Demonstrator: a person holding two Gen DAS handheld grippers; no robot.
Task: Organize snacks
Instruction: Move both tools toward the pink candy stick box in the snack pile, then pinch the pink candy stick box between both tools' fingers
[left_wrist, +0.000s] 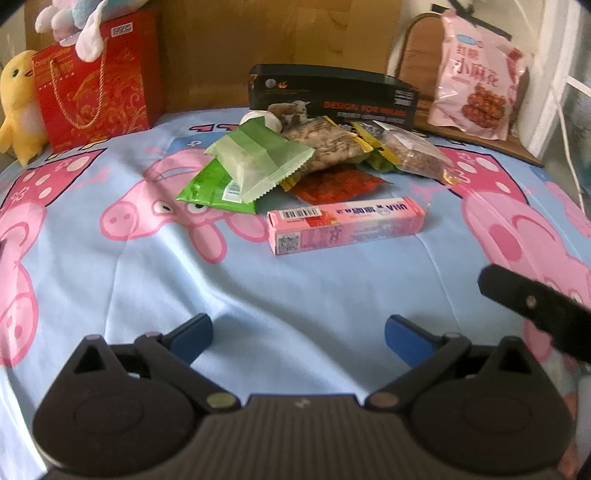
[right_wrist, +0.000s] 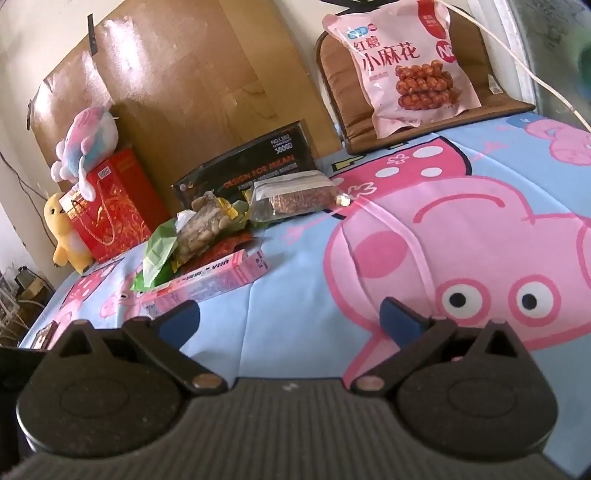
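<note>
A heap of snack packets lies on the cartoon-pig bedsheet (left_wrist: 295, 295): a pale green packet (left_wrist: 258, 158), a darker green one (left_wrist: 210, 190), a brown nut packet (left_wrist: 325, 147), a clear bag of brown bits (left_wrist: 413, 153) and a red packet (left_wrist: 336, 186). In front of the heap lies a long pink box (left_wrist: 345, 225). My left gripper (left_wrist: 298, 338) hovers open well short of the box, nothing between its blue pads. My right gripper (right_wrist: 290, 319) is open too, empty, with the pink box (right_wrist: 210, 280) ahead to its left. The right gripper's black finger (left_wrist: 532, 302) enters the left wrist view.
A black box (left_wrist: 332, 94) stands behind the heap. A red gift bag (left_wrist: 96, 85) with plush toys (left_wrist: 18, 103) sits at the back left. A big pink twisted-snack bag (right_wrist: 406, 62) leans on a brown chair cushion (right_wrist: 347, 77) at the back right. A cardboard sheet (right_wrist: 177, 74) covers the wall.
</note>
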